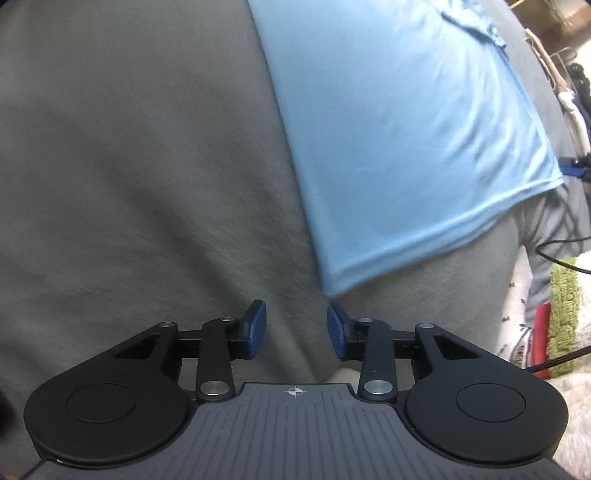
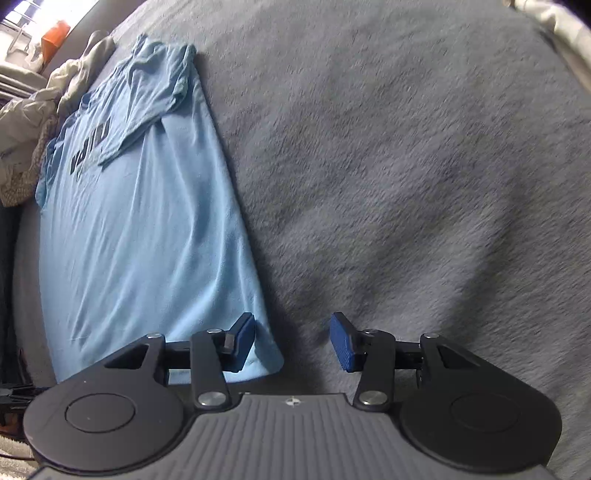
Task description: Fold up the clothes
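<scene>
Fingers [image 2: 243,341] beside shirt [image 2: 147,221] corner

Dim, soft light; window glare; fisheye-warped, slightly blurred edges.

A grey fleece blanket [image 2: 406,166] is covering the surface, filling most of both views. Bright daylight is coming in at the far corner [image 2: 55,11] beside an orange object [image 2: 54,33]. A green shaggy rug [image 1: 563,314] is lying on the floor.

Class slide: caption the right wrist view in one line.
Open right gripper above the hem corner of a light blue T-shirt on grey fleece.
</scene>
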Motion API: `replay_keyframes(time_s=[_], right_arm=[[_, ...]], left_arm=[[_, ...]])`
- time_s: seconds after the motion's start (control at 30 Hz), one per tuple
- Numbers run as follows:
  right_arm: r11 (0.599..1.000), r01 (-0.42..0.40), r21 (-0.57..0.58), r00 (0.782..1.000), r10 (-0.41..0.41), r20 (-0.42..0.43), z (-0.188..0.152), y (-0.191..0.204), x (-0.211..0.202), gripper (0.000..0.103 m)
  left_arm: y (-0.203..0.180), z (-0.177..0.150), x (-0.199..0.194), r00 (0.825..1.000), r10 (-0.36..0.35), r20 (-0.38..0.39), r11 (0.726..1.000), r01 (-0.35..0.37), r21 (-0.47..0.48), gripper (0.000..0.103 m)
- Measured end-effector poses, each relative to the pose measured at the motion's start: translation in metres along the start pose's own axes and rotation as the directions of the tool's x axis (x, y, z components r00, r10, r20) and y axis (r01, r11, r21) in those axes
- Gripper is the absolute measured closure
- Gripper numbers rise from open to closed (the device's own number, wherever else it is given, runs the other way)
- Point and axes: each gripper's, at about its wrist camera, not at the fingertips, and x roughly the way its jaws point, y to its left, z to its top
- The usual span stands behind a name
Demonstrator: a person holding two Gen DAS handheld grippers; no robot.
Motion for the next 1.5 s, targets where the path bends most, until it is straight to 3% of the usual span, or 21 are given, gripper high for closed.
replay_keyframes(time_s=[0.13, 0.23, 0.47, 0.67, 0.77, 0.97, 1.03, 1.17, 1.2, 1.23, 1.3, 1.5], right_arm=[[0.998, 0.0, -0.062, 0.995, 0.006, 0.1, 0.012, 0.016, -0.01, 0.056], [0.985, -0.029, -0.168, 0.986, 0.055, 0.158, 0.016, 0.044, -0.007, 0.058], [0.923, -0.053, -0.381, 0.968, 0.141, 0.206, 0.026, 0.107, 0.015, 0.063], [0.882, -0.017, -0.47, 0.96, 0.146, 0.239, 0.05, 0.153, 0.036, 0.065], [0.788, 0.072, -0.612, 0.952, 0.128, 0.277, 0.053, 0.187, 0.055, 0.065], [0.51, 0.232, -0.828, 0.926, 0.146, 0.349, 0.044, 0.248, 0.1, 0.064], [0.438, 0.278, -0.855, 0.919, 0.137, 0.369, 0.043, 0.257, 0.115, 0.064], [0.352, 0.337, -0.873, 0.906, 0.131, 0.403, 0.046, 0.259, 0.138, 0.065], [0.352, 0.338, -0.873, 0.903, 0.139, 0.406, 0.048, 0.259, 0.138, 0.07], [0.353, 0.338, -0.873, 0.901, 0.147, 0.408, 0.05, 0.259, 0.137, 0.088], [0.412, 0.317, -0.854, 0.896, 0.164, 0.412, 0.062, 0.257, 0.13, 0.098], [0.66, 0.299, -0.689, 0.838, 0.164, 0.521, 0.146, 0.222, 0.101, 0.1]], left_arm=[[0.009, 0.024, -0.019, 0.993, 0.046, 0.107, 0.999, -0.046, -0.004, 0.064], [-0.003, 0.051, -0.018, 0.986, 0.035, 0.164, 0.999, -0.039, 0.025, 0.064], [-0.089, 0.116, 0.024, 0.97, -0.064, 0.236, 0.975, 0.011, 0.222, 0.064], [-0.117, 0.132, 0.048, 0.946, -0.068, 0.316, 0.967, -0.016, 0.254, 0.064], [-0.124, 0.134, 0.058, 0.942, -0.061, 0.331, 0.967, -0.026, 0.253, 0.064], [-0.131, 0.132, 0.063, 0.929, -0.056, 0.365, 0.962, -0.047, 0.268, 0.06], [-0.13, 0.131, 0.062, 0.926, -0.059, 0.374, 0.962, -0.047, 0.269, 0.059], [-0.129, 0.129, 0.062, 0.919, -0.07, 0.388, 0.963, -0.04, 0.267, 0.057], [-0.128, 0.128, 0.062, 0.918, -0.074, 0.39, 0.964, -0.035, 0.265, 0.056], [-0.127, 0.128, 0.062, 0.917, -0.077, 0.391, 0.964, -0.032, 0.265, 0.055], [-0.127, 0.128, 0.063, 0.916, -0.084, 0.392, 0.964, -0.026, 0.266, 0.054], [-0.127, 0.129, 0.064, 0.916, -0.094, 0.389, 0.964, -0.013, 0.265, 0.052]])
